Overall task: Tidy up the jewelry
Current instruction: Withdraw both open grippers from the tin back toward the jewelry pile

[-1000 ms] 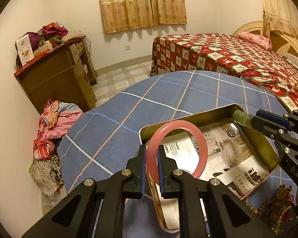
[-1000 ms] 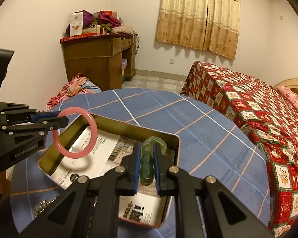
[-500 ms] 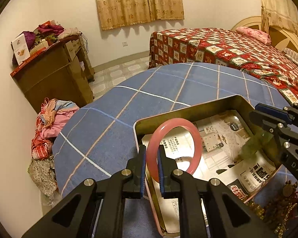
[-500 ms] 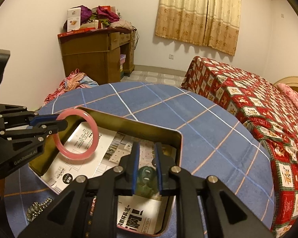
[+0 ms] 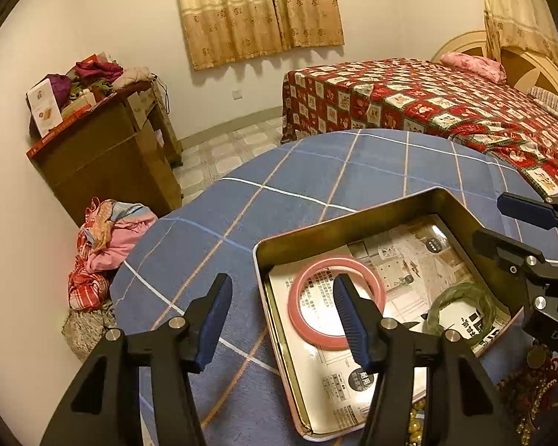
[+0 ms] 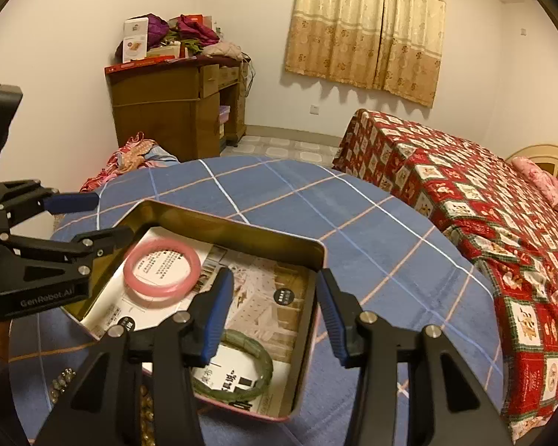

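A pink bangle lies flat on the paper lining of a gold metal tin on the blue checked table. A green bangle lies in the tin's right end. In the right wrist view the pink bangle is at the tin's far left and the green bangle is near, under my fingers; the tin's rim runs behind. My left gripper is open and empty above the tin's left edge. My right gripper is open and empty above the green bangle.
Beaded necklaces lie on the cloth beside the tin's near side, also in the right wrist view. A wooden desk piled with clothes stands by the wall. A red-quilted bed lies to the right.
Both grippers opened. The pink bangle left my left fingers and now lies flat in the tin. The green bangle left my right fingers and lies in the tin.
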Demonstrator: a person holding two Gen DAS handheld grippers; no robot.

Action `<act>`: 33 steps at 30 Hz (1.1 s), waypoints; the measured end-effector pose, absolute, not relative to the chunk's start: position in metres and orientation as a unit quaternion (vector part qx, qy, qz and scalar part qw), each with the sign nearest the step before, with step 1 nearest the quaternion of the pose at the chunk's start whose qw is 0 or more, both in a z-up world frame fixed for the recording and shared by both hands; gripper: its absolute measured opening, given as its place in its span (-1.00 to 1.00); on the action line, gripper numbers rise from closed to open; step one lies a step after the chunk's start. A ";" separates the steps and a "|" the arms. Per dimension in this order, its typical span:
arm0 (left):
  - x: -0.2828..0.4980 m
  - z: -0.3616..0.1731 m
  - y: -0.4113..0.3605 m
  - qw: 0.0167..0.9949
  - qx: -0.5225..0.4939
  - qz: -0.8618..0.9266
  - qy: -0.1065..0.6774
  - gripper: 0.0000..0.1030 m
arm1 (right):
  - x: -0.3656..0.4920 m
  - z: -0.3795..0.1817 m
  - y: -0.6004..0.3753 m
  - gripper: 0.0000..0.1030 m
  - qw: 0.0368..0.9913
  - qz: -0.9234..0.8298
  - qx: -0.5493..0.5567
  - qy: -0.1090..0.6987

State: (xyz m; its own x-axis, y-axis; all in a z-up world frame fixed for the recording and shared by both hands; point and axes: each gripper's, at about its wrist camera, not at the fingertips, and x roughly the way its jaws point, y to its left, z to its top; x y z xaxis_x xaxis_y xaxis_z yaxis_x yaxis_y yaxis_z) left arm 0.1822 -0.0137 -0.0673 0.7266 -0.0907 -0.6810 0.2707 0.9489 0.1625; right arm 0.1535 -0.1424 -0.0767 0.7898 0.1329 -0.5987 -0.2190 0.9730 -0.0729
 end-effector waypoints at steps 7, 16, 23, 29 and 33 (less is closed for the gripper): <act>0.179 -0.067 -0.013 0.922 0.133 -0.082 0.355 0.23 | 0.147 -0.075 -0.144 0.20 0.945 0.083 -0.072 0.308; 0.170 -0.062 -0.011 0.925 0.131 -0.076 0.349 0.27 | 0.131 -0.068 -0.147 0.34 0.946 0.081 -0.074 0.305; 0.155 -0.061 -0.007 0.928 0.120 -0.064 0.347 0.37 | 0.111 -0.066 -0.153 0.51 0.949 0.074 -0.056 0.300; 0.128 -0.063 0.008 0.931 0.108 -0.052 0.345 0.42 | 0.085 -0.071 -0.168 0.56 0.950 0.063 -0.051 0.300; 0.110 -0.068 0.014 0.931 0.109 -0.040 0.347 0.43 | 0.071 -0.078 -0.179 0.59 0.950 0.048 -0.041 0.307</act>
State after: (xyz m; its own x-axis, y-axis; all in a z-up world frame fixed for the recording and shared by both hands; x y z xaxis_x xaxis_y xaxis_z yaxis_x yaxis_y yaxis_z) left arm 0.1096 0.0141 -0.0685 0.7557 0.0002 -0.6549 0.1507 0.9731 0.1742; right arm 0.0705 -0.1793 -0.0783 0.8070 0.0655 -0.5869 -0.1162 0.9920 -0.0490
